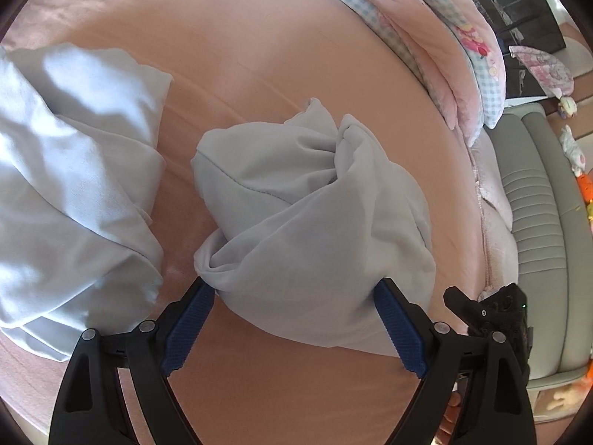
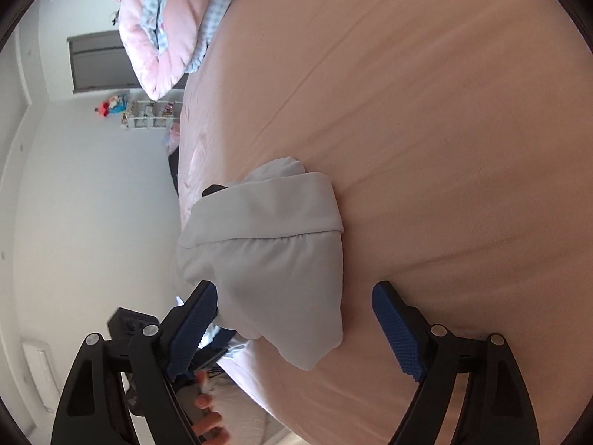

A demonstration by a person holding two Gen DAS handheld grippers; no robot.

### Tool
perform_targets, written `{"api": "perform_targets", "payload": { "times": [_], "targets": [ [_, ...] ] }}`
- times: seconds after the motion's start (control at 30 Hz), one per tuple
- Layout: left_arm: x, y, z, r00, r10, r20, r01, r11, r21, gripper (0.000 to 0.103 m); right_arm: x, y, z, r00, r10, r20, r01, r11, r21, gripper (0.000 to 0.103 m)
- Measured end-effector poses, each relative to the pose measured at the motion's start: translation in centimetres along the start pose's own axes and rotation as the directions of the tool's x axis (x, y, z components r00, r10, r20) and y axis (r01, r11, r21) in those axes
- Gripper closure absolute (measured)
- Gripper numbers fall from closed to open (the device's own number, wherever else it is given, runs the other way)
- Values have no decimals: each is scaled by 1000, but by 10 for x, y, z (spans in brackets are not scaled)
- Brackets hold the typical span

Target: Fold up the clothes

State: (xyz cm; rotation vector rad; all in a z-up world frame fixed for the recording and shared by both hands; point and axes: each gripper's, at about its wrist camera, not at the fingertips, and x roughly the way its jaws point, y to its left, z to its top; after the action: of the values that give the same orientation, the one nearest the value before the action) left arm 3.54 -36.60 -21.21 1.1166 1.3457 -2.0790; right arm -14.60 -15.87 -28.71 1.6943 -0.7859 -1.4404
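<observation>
Both sets of fingers released, left gripper point(image 1: 294, 296) and right gripper point(image 2: 294, 302) straddling the crumpled grey garment point(image 1: 307, 204); I judge pickup next: clench on an edge.

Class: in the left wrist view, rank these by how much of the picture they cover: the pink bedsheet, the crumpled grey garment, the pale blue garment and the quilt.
1. pink bedsheet
2. pale blue garment
3. crumpled grey garment; close to 2, so unsure
4. quilt, partly cropped

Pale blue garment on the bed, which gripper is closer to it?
Left. The left gripper straddles the grey bundle right beside the pale blue garment; the right gripper is at the bundle's far side.
</observation>
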Motion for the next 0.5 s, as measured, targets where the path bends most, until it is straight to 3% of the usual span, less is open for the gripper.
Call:
{"api": "perform_targets", "payload": {
  "times": [0.2, 0.37, 0.5],
  "targets": [
    [-2, 0, -1, 995, -93, 45, 94, 995, -22, 15, 1, -4, 2, 997, 63, 41, -65, 996, 55, 12],
    [0, 9, 9, 970, -224, 91, 233, 968, -96, 14, 18, 7, 8, 997, 69, 34, -70, 997, 23, 7],
    [22, 9, 22, 965, -257, 48, 261, 956, -134, 14, 31, 18, 15, 997, 73, 14, -73, 997, -17, 0]
  ]
}}
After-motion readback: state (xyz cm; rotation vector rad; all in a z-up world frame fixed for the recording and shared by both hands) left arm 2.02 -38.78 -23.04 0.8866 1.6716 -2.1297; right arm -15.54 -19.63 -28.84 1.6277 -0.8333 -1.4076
